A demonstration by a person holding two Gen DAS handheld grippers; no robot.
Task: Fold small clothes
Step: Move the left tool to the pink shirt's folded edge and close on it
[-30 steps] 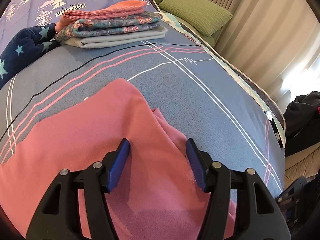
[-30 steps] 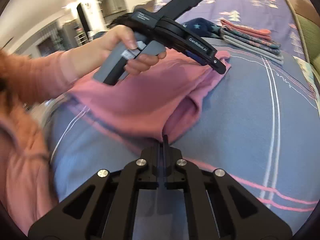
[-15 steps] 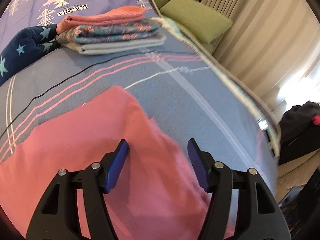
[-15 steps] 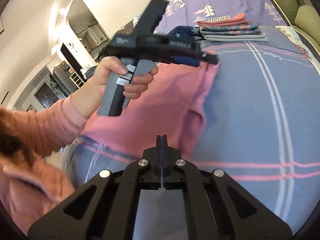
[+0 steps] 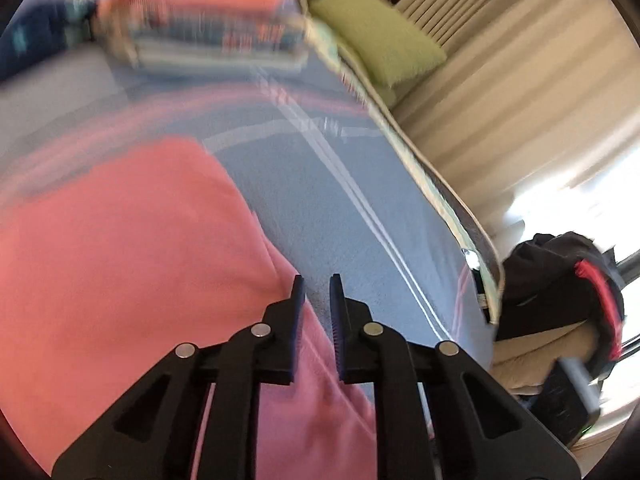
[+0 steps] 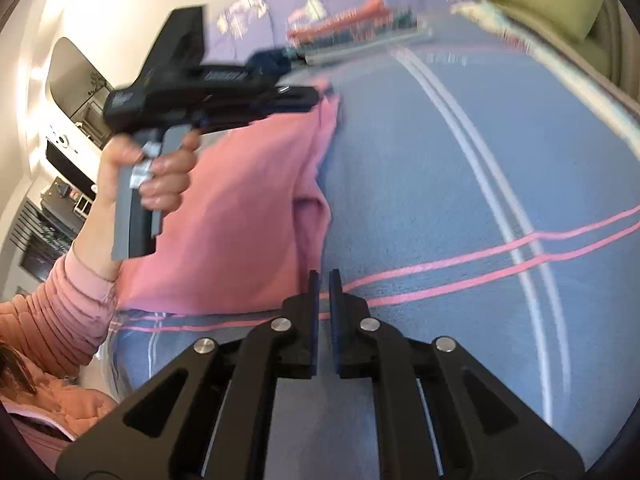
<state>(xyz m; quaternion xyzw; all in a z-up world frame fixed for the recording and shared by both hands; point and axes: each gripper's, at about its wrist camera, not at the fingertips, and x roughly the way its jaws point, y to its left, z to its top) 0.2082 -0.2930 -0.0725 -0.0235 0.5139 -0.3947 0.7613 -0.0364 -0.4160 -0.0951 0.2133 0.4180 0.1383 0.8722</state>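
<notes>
Presently, the pink garment lies spread on the blue striped bed cover, occupying the near left of the left wrist view; its right edge runs diagonally down toward the left tool.

Left tool: its jaws have just been closing and now stand narrow, with a slim gap between the blue pads. The garment's edge passes beneath and between the lower part of the jaws; whether the pads actually press the cloth cannot be told from this view. In the right wrist view the same tool is held level by a hand on a grey grip, its tip at the far corner of the garment, which appears drawn up there. The view is blurred at that point, so contact is not confirmed.

Right tool: jaws have just been opening slightly and stand narrow, nothing between them. It hangs over the bed cover, just beside the garment's near corner, not touching it.

Further observations: a stack of folded clothes sits at the far end of the bed, heavily blurred. A green pillow lies beyond the bed's edge. A pink sleeve shows at lower left of the right wrist view.
</notes>
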